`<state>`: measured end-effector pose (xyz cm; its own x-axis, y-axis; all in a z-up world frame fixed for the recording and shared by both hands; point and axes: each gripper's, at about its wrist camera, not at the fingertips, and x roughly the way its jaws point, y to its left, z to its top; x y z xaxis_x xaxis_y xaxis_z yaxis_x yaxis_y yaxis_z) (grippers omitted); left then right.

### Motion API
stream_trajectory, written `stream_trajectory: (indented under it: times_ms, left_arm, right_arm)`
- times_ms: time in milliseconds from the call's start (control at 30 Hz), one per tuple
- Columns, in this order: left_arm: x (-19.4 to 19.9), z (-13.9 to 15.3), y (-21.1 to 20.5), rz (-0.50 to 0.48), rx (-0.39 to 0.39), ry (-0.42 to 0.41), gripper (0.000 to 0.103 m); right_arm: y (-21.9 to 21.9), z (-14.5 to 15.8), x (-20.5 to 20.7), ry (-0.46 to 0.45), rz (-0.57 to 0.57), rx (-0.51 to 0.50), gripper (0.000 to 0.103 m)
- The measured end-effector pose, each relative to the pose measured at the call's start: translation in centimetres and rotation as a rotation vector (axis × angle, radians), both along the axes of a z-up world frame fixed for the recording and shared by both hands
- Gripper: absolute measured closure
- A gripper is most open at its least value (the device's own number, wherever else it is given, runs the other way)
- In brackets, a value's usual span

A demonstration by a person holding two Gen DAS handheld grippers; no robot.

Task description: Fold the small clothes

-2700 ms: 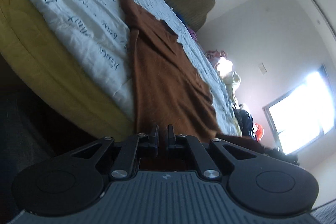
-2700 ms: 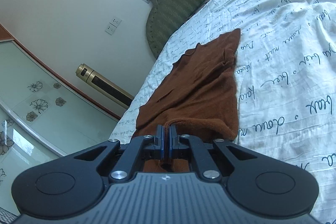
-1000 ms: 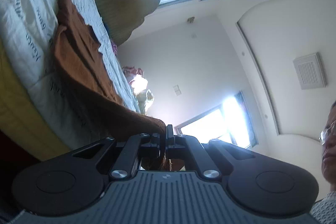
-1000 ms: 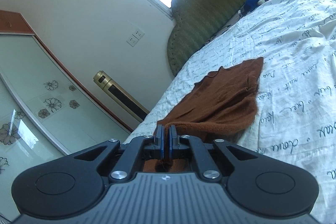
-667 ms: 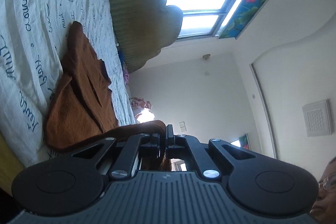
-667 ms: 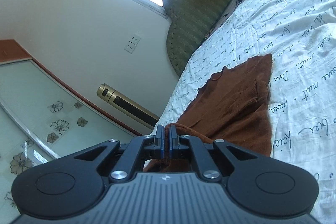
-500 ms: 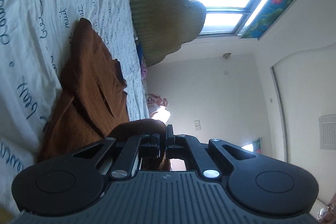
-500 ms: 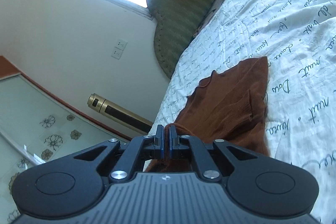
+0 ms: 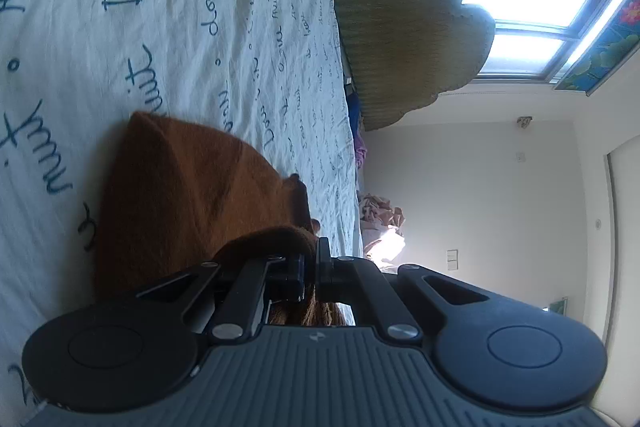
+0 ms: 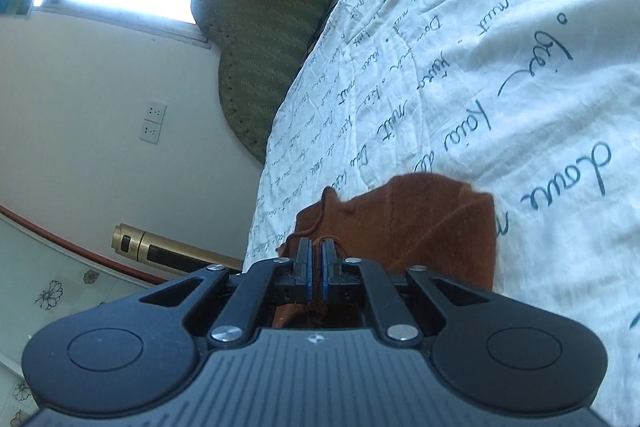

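Garment [image 9: 176,195] on bed [image 9: 160,7]: hem pinched by left gripper [image 9: 310,259] and right gripper [image 10: 315,259]. Risk: uneven lowering skews the fold.

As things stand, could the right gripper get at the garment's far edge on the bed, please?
Probably not yet. The right gripper is shut on the garment, so it would have to let go first. The way itself looks free: only bare sheet lies beyond that edge.

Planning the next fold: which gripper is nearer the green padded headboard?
Hard to call. Both the left gripper and right gripper pinch the brown garment equally far down the bed from the headboard.
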<state>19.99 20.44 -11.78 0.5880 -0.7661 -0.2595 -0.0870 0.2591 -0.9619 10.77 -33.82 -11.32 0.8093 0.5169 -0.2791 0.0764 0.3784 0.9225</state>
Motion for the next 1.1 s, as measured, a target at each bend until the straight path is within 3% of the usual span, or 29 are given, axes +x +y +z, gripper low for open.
stream_trajectory:
  times_ms: [200, 267, 300, 333, 367, 400, 433, 500, 633, 767, 833, 900, 967, 1100]
  left_arm:
    - [1.7, -2.5, 1.0, 0.024, 0.012, 0.060, 0.100]
    - [2.0, -3.5, 1.1, 0.017, 0.008, 0.082, 0.098]
    - [2.1, -3.7, 1.4, 0.020, -0.019, 0.083, 0.089]
    - [2.1, -3.7, 1.6, 0.021, -0.063, 0.078, 0.072]
    - [2.0, -3.4, 1.9, 0.028, -0.093, 0.065, 0.061]
    - [1.7, -2.4, 2.4, 0.048, -0.091, 0.035, 0.041]
    - [1.4, -1.3, 3.0, 0.072, -0.061, -0.001, 0.020]
    - [0.3, 1.5, 4.0, 0.117, 0.031, -0.074, 0.002]
    - [-1.9, 4.9, 3.7, 0.062, 0.098, -0.154, 0.002]
    - [-5.4, 5.4, -0.8, -0.109, 0.168, -0.179, 0.001]
    - [-8.1, 4.0, -3.6, -0.224, 0.250, -0.146, 0.001]
    - [-10.1, 2.9, -5.0, -0.280, 0.387, -0.143, 0.003]
    - [-12.0, 3.6, -4.9, -0.293, 0.435, -0.198, 0.003]
    - [-13.8, 4.6, -1.1, -0.200, 0.385, -0.180, 0.001]
  right_arm:
    - [-1.3, -1.4, 1.4, 0.044, -0.059, -0.037, 0.098]
    - [-1.0, -1.1, 2.1, 0.064, -0.035, -0.122, 0.096]
    - [-1.0, -1.1, 2.2, 0.099, -0.030, -0.142, 0.090]
    - [-0.9, -0.8, 2.0, 0.113, -0.031, -0.168, 0.082]
    - [-0.6, 0.0, 1.5, 0.081, -0.014, -0.214, 0.064]
    - [-0.1, 0.9, 0.8, 0.040, 0.005, -0.263, 0.057]
    - [0.5, 1.7, 0.2, 0.021, 0.020, -0.309, 0.057]
    - [1.6, 3.2, -1.0, -0.018, 0.061, -0.385, 0.057]
    - [4.1, 4.8, -3.0, -0.066, 0.148, -0.502, 0.057]
    - [8.1, 5.4, -5.2, -0.105, 0.268, -0.623, 0.057]
    - [9.6, 5.2, -6.6, -0.096, 0.330, -0.657, 0.058]
    - [10.0, 4.9, -8.0, -0.057, 0.329, -0.732, 0.057]
    - [8.4, 5.2, -9.8, -0.085, 0.291, -0.670, 0.057]
    - [4.8, 5.2, -12.1, -0.061, 0.195, -0.609, 0.056]
